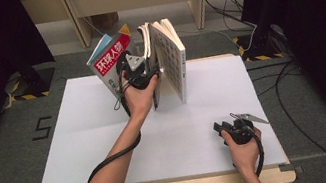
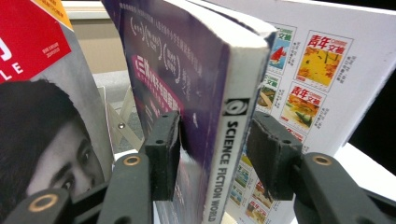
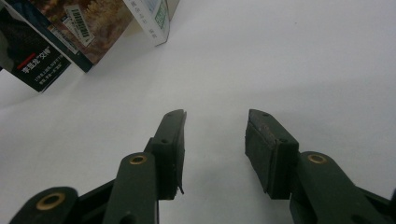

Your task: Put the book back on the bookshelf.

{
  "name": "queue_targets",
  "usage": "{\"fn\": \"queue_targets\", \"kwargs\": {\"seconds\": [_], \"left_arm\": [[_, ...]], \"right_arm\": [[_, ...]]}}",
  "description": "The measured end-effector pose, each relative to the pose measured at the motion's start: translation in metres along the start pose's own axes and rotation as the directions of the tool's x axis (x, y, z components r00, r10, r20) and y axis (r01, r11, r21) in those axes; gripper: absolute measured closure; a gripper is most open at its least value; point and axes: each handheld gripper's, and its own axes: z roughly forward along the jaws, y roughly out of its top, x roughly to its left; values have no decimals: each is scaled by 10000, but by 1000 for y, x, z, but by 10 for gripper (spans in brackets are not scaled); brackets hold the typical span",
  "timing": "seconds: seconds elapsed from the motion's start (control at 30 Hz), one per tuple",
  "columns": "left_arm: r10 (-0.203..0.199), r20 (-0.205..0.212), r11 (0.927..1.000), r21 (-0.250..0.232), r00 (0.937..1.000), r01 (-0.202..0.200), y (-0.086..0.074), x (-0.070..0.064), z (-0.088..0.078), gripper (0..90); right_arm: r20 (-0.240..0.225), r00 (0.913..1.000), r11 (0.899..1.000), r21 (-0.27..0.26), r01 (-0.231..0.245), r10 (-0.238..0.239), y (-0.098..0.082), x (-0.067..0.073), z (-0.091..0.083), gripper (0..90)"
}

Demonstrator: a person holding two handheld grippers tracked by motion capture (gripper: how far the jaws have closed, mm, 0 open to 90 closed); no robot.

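I have my left gripper (image 1: 147,74) up at the far side of the white table (image 1: 85,151), right at the standing books. Its jaws sit on both sides of the purple book (image 2: 187,93), the one with "SCIENCE FICTION WORLD" on its spine. The left pad (image 2: 163,154) is up against the cover, but I see a gap between the spine and the right pad (image 2: 271,158), so I think the book is not squeezed and stands between loose jaws. A red magazine (image 1: 111,55) leans to the left of it, and a book with many small cover pictures (image 1: 173,59) stands to the right. I think I am at the step of standing the books in a row. Next I should pull my left gripper straight back, slowly, so the purple book does not tip. My right gripper (image 1: 233,127) rests near the front right of the table with its jaws apart and nothing in them. From above, my hand (image 1: 139,98) hides the bottom of the purple book, so I cannot tell how steady it stands.
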Motion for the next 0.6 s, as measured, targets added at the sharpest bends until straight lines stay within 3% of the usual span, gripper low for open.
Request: {"fn": "queue_targets", "kwargs": {"seconds": [0.3, 0.6], "left_arm": [[-14, -27, 9999, -132, 10000, 13, -2, 3, -8, 484], [-23, -95, 9999, -171, 10000, 21, -3, 7, -9, 495]], "right_arm": [[-34, 10000, 10000, -11, -10, 10, 0, 1, 0, 580], [-57, 10000, 10000, 11, -16, 16, 0, 2, 0, 579]]}}
